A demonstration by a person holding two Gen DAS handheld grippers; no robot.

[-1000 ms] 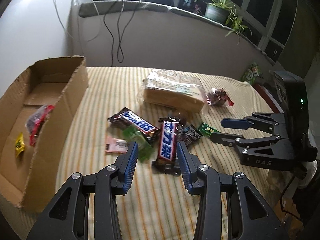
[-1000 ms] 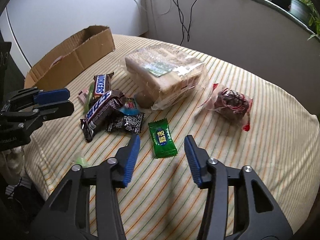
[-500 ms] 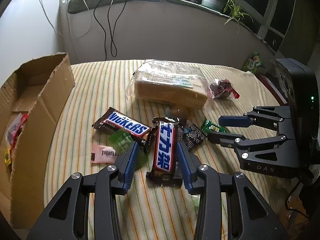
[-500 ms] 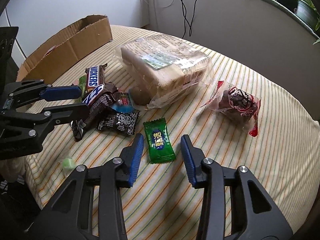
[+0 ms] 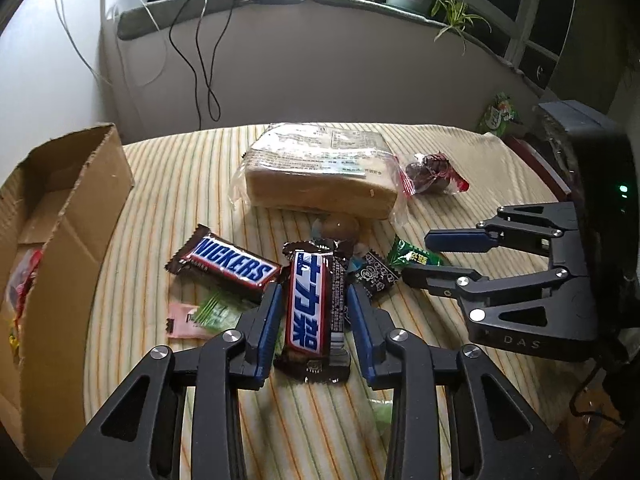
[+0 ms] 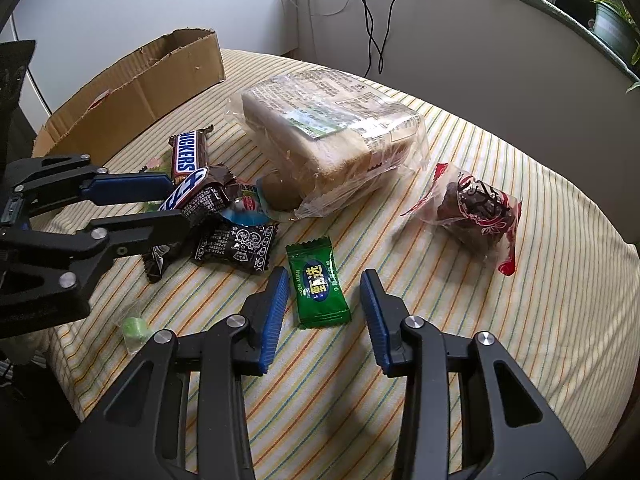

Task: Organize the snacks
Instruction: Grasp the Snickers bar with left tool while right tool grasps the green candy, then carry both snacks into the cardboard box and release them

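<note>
My left gripper (image 5: 314,300) is open, its jaws on either side of a Snickers bar with Chinese lettering (image 5: 312,304) on the striped tablecloth. A second Snickers bar (image 5: 232,266) lies to its left. My right gripper (image 6: 324,284) is open around a small green candy packet (image 6: 320,284). The left gripper also shows in the right wrist view (image 6: 160,204), and the right gripper in the left wrist view (image 5: 436,254). A cardboard box (image 5: 68,216) stands at the left with a few snacks inside.
A bagged loaf of bread (image 5: 320,172), a red-wrapped cake (image 6: 476,212), a black packet (image 6: 240,246), a pink packet (image 5: 184,320) and a loose green candy (image 6: 134,328) lie on the table. Its front edge is close below both grippers.
Both grippers have moved forward and lower. The left jaws now straddle the Chinese-lettered Snickers bar and the right jaws straddle the green packet. Nothing has been picked up.
</note>
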